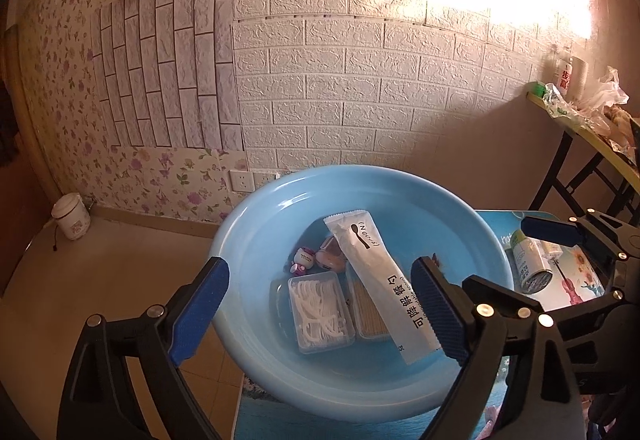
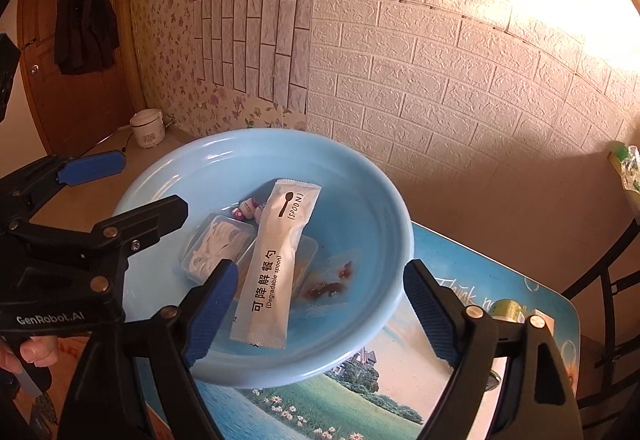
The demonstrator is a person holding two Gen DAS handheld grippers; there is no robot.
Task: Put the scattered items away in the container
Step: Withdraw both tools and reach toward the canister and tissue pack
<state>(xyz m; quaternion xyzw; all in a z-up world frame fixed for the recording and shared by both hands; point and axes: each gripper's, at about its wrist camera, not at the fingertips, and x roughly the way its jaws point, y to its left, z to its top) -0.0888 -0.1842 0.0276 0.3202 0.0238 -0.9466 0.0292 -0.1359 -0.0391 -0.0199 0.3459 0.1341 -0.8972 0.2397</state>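
A light blue basin (image 1: 280, 208) (image 2: 384, 200) stands on a small picture-printed table (image 2: 360, 392). In it lie a white spoon packet (image 1: 380, 280) (image 2: 276, 264), a clear box of floss picks (image 1: 320, 314) (image 2: 214, 246), a box of toothpicks (image 1: 370, 316), small pink toys (image 1: 320, 256) (image 2: 250, 209) and a clear packet with dark red pieces (image 2: 332, 280). My left gripper (image 1: 320, 312) is open and empty above the basin's near side. My right gripper (image 2: 320, 312) is open and empty above the basin's near rim. A green-and-white can (image 1: 532, 260) (image 2: 506, 310) lies on the table right of the basin.
A folding table (image 1: 588, 128) with bags and a bottle stands at the right. A white rice cooker (image 1: 72, 216) (image 2: 148, 128) sits on the floor by the flowered wall. The right gripper shows in the left wrist view (image 1: 560, 236), and the left gripper in the right wrist view (image 2: 92, 168).
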